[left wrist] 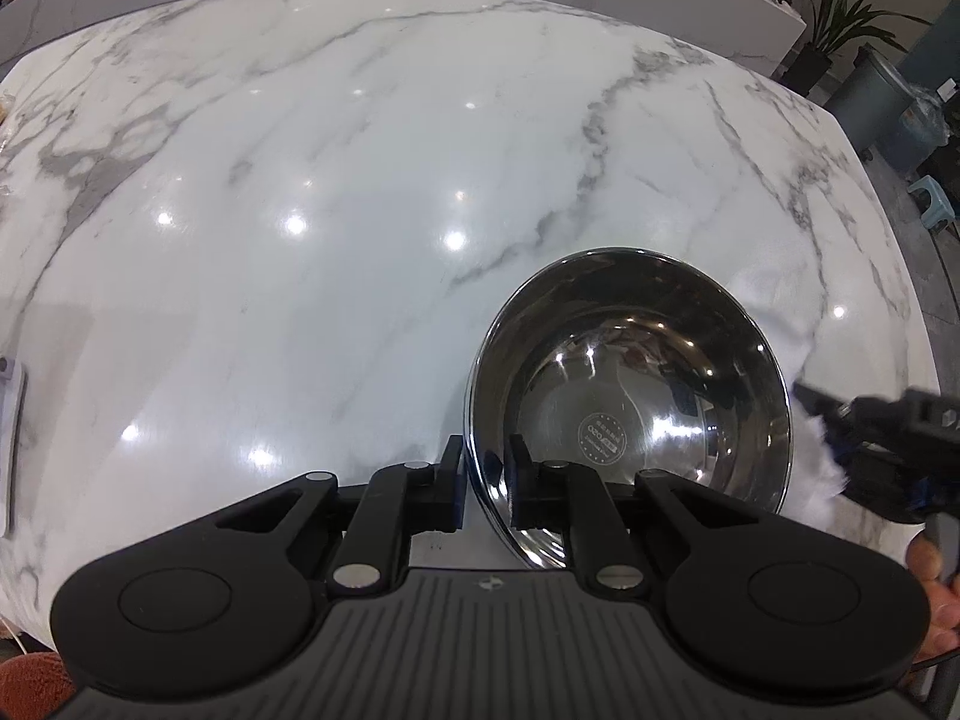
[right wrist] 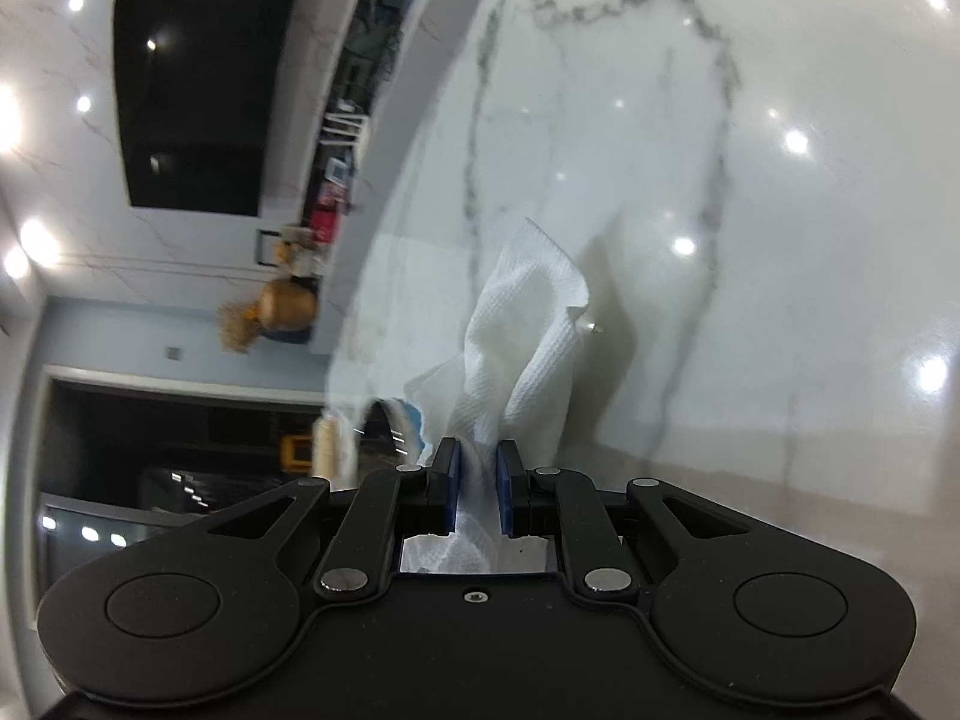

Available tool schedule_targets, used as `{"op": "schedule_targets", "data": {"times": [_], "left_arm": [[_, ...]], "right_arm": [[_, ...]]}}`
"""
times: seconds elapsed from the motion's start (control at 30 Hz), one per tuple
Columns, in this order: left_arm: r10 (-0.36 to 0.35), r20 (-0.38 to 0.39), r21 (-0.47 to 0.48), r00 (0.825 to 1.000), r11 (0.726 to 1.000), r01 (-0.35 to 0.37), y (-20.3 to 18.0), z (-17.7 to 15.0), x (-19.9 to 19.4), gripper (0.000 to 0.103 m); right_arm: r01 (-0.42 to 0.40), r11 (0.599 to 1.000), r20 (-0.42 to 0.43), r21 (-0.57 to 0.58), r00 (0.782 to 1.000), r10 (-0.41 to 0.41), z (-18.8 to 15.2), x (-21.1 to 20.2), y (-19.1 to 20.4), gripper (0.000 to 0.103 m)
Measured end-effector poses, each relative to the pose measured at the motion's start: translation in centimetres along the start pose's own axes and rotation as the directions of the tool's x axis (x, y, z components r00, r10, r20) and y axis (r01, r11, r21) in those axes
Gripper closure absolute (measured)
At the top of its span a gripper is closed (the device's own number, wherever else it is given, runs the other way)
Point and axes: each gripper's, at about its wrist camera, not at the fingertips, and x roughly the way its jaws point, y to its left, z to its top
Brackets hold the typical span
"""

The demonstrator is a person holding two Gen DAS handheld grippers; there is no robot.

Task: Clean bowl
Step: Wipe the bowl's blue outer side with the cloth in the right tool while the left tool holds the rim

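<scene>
Pinning the bowl (left wrist: 630,378) by its near rim on the worktop (left wrist: 300,180), left gripper (left wrist: 486,480) was clenched; right gripper (right wrist: 478,480), grasping tissue (right wrist: 528,324), should wipe inside gently, keeping the rim steady.

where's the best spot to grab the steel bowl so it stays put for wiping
The near rim of the bowl, from above: the wall is thin and the mouth faces up, so one finger goes inside and one outside. The left tool already pinches it that way, leaving the inside free for the right tool and its paper towel.

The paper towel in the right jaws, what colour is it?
White paper towel, with a fine embossed texture; the right wrist view shows it best.
</scene>
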Motion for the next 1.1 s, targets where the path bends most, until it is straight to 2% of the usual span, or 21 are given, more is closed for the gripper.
{"op": "schedule_targets", "data": {"times": [0.07, 0.17, 0.33, 0.47, 0.57, 0.63, 0.73, 0.87, 1.1], "left_arm": [[-0.006, 0.001, -0.008, 1.0, 1.0, 0.006, 0.1, 0.0, 0.0, 0.092], [-0.025, -0.001, -0.042, 1.0, 0.999, 0.025, 0.4, 0.0, 0.0, 0.089], [-0.083, -0.03, -0.149, 0.996, 0.986, 0.077, 1.3, -0.2, 0.1, 0.075], [-0.079, -0.057, -0.159, 0.995, 0.985, 0.069, 1.3, -0.7, 0.2, 0.071], [-0.087, -0.059, -0.154, 0.994, 0.985, 0.077, 1.2, -1.0, 0.0, 0.071], [-0.08, -0.054, -0.135, 0.995, 0.988, 0.072, 1.0, -1.1, -0.1, 0.079], [-0.07, -0.048, -0.114, 0.996, 0.991, 0.064, 0.8, -1.1, -0.3, 0.084], [-0.051, -0.041, -0.059, 0.998, 0.997, 0.048, 0.3, -1.1, -0.4, 0.085], [-0.047, -0.02, 0.02, 0.999, 0.999, 0.047, 0.2, -1.0, -0.4, 0.09]], "right_arm": [[0.037, 0.999, -0.016, -0.012, 0.999, -0.037, -0.2, 0.7, 0.0, 0.091], [0.048, 0.999, -0.023, -0.014, 0.999, -0.049, -0.3, 1.1, 0.0, 0.091], [0.055, 0.998, -0.028, -0.016, 0.998, -0.055, -0.5, 1.3, -0.1, 0.091], [0.056, 0.998, -0.029, -0.019, 0.998, -0.057, -0.9, 0.9, -0.4, 0.091], [0.058, 0.998, -0.029, -0.022, 0.998, -0.058, -0.9, 0.5, -0.6, 0.091], [0.059, 0.998, -0.029, -0.024, 0.998, -0.06, -0.9, 0.4, -0.6, 0.091], [0.06, 0.998, -0.028, -0.026, 0.998, -0.061, -0.9, 0.2, -0.7, 0.091], [0.051, 0.998, -0.018, -0.026, 0.999, -0.051, -0.8, -0.2, -0.6, 0.091], [-0.079, 0.997, 0.047, 0.006, 0.996, 0.078, -0.4, -2.1, -0.8, 0.091]]}}
